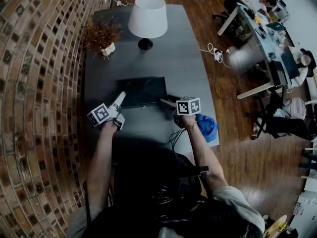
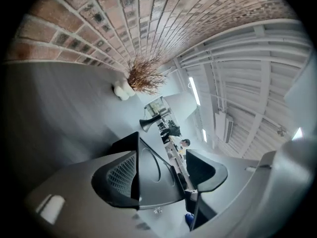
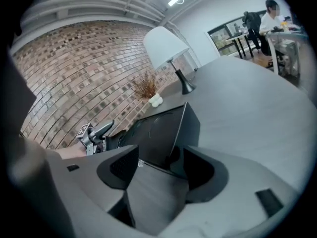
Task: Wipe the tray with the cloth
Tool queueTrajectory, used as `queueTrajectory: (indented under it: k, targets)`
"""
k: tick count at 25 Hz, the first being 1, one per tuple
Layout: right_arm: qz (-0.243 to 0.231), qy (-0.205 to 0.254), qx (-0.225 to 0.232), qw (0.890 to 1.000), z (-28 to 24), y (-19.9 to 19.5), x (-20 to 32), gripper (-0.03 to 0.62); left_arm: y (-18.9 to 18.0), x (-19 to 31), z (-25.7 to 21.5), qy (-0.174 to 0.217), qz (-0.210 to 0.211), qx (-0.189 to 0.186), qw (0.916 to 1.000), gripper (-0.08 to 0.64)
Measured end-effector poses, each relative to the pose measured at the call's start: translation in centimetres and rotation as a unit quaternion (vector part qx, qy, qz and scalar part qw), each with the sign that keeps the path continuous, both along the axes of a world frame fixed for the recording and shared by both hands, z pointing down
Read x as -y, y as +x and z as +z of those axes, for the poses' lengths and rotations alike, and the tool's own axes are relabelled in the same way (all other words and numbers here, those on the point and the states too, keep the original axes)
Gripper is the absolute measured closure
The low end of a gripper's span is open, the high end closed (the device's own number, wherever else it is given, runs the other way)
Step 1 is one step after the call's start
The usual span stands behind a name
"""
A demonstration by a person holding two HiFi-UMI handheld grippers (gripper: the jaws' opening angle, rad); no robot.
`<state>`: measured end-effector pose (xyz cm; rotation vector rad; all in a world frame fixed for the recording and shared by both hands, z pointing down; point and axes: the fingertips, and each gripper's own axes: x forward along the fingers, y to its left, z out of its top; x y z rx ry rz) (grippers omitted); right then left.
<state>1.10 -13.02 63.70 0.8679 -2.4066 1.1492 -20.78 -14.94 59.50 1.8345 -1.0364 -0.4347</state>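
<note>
A black tray [image 1: 143, 90] lies flat on the grey table [image 1: 148, 128], in front of me. My left gripper [image 1: 120, 99] is at the tray's near left corner. In the left gripper view the tray [image 2: 153, 170] reaches in between the open jaws of that gripper [image 2: 163, 157], close to one pad and apart from the other. My right gripper [image 1: 166, 102] is at the tray's near right corner. In the right gripper view the tray [image 3: 158, 133] has its corner between the spread jaws of that gripper [image 3: 161, 160]. A blue cloth [image 1: 207, 125] lies by the table's right edge, beside my right hand.
A white-shaded lamp [image 1: 147, 19] and a pot of dried twigs [image 1: 101, 36] stand at the table's far end. A brick wall [image 1: 34, 83] runs along the left. Cables and a power strip [image 1: 216, 53] lie on the wooden floor at the right, with office desks beyond.
</note>
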Motion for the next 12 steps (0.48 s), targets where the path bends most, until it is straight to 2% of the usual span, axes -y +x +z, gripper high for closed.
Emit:
queueTrajectory:
  k: [3, 4, 7, 9, 12]
  targets:
    - [0.036, 0.045, 0.014, 0.998, -3.7, 2.5, -0.3, 0.320, -0.5, -2.0, -3.8, 0.049, -0.002, 0.006, 0.9988, 0.261]
    - [0.054, 0.062, 0.021, 0.996, -5.3, 3.8, -0.5, 0.356, -0.6, -2.9, -5.3, 0.067, -0.006, -0.001, 0.9977, 0.261]
    - [0.112, 0.106, 0.052, 0.987, -10.1, 7.7, -1.8, 0.359, -0.4, -5.5, -9.1, 0.111, -0.014, -0.035, 0.9932, 0.270]
    - [0.142, 0.128, 0.071, 0.979, -12.5, 9.8, -2.5, 0.359, -0.4, -6.7, -10.5, 0.127, -0.020, -0.044, 0.9908, 0.276]
    - [0.164, 0.149, 0.065, 0.973, -14.3, 11.6, -3.4, 0.374, -0.1, -7.9, -11.5, 0.138, -0.017, -0.051, 0.9890, 0.276]
